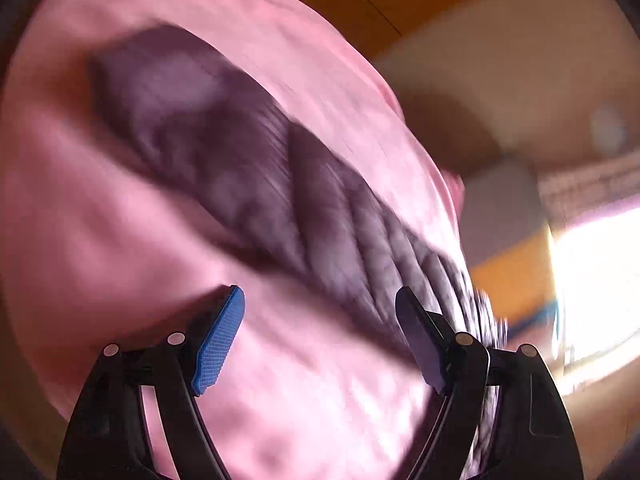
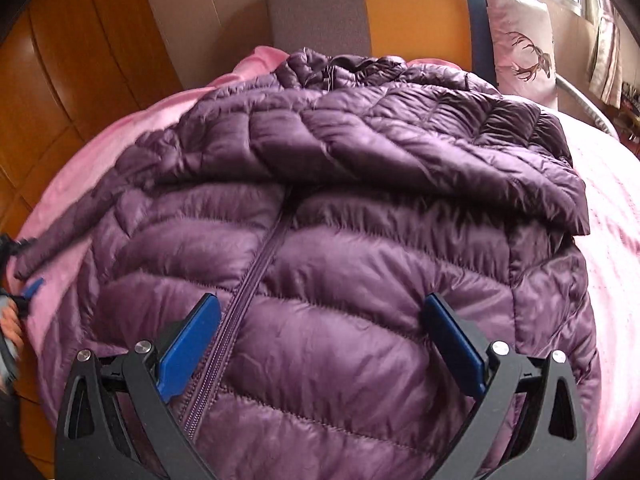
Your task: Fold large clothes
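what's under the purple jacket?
A pink bedspread shows around the jacket on both sides, so the jacket lies on it. One sleeve is folded across the jacket's chest. Anything directly beneath the jacket is covered.

— What do we see around the pink bedspread [image 2: 612, 216]?
— Behind it we see a grey, orange and blue headboard [image 2: 372, 12], with a deer-print pillow [image 2: 520, 40] leaning there.
— And left of it?
— We see wooden panelling [image 2: 80, 48].

This is a bedroom in a home. A bed with a pink bedspread [image 2: 612, 208] fills the middle, a deer-print pillow [image 2: 520, 40] leans at one o'clock, and wooden wardrobe doors [image 2: 80, 60] stand at ten o'clock.
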